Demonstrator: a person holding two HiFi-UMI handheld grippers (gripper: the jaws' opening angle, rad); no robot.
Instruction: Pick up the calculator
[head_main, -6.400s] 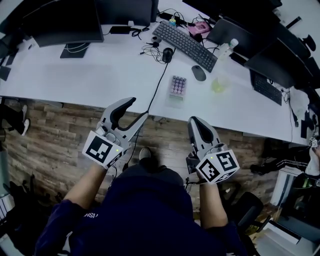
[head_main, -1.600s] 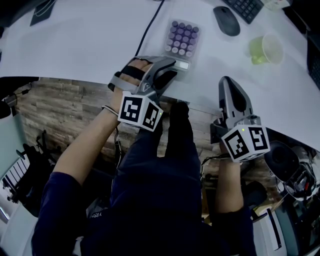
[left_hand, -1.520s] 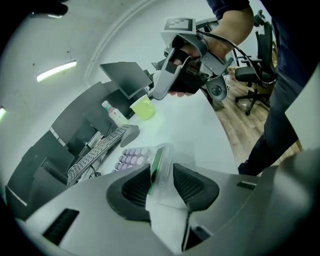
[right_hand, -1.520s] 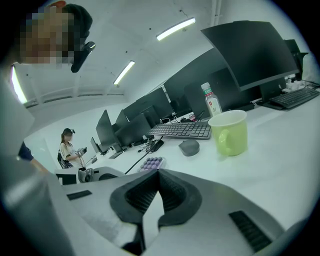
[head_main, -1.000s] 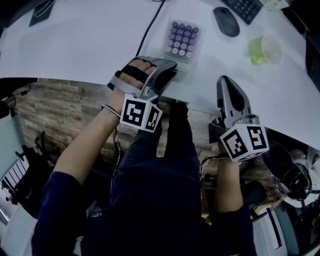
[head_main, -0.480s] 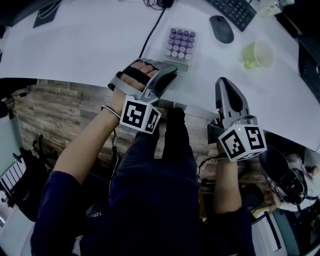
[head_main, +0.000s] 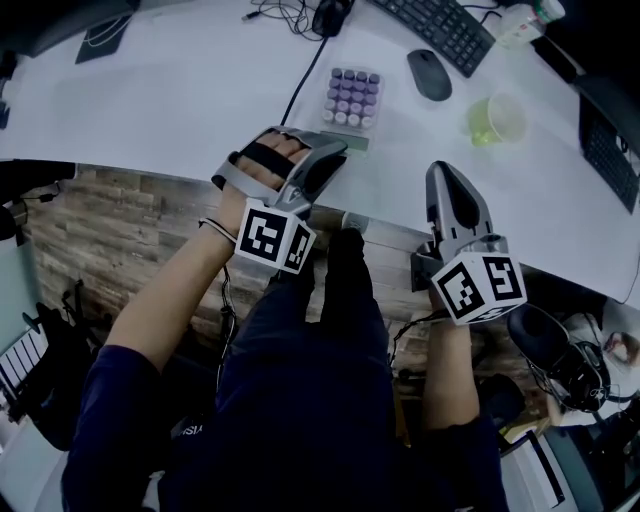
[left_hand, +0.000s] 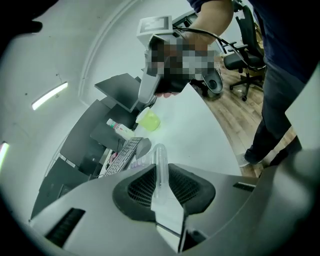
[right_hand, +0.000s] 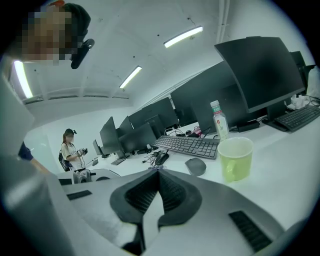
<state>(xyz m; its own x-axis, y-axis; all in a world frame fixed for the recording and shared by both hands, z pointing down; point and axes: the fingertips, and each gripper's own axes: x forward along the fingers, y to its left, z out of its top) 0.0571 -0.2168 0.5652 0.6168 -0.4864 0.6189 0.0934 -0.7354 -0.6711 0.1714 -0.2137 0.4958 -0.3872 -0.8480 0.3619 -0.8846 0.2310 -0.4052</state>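
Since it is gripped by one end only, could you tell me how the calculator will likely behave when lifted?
The calculator looks thin and rigid, so it probably won't droop. The left gripper pinches only its near edge between its jaws, so it might pivot or slip. Its small plastic body suggests it is light.

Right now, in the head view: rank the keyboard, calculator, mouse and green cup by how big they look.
1. keyboard: largest, even with its far end cut off at the top edge.
2. calculator.
3. green cup and mouse: these look about alike, so I won't rank one over the other.
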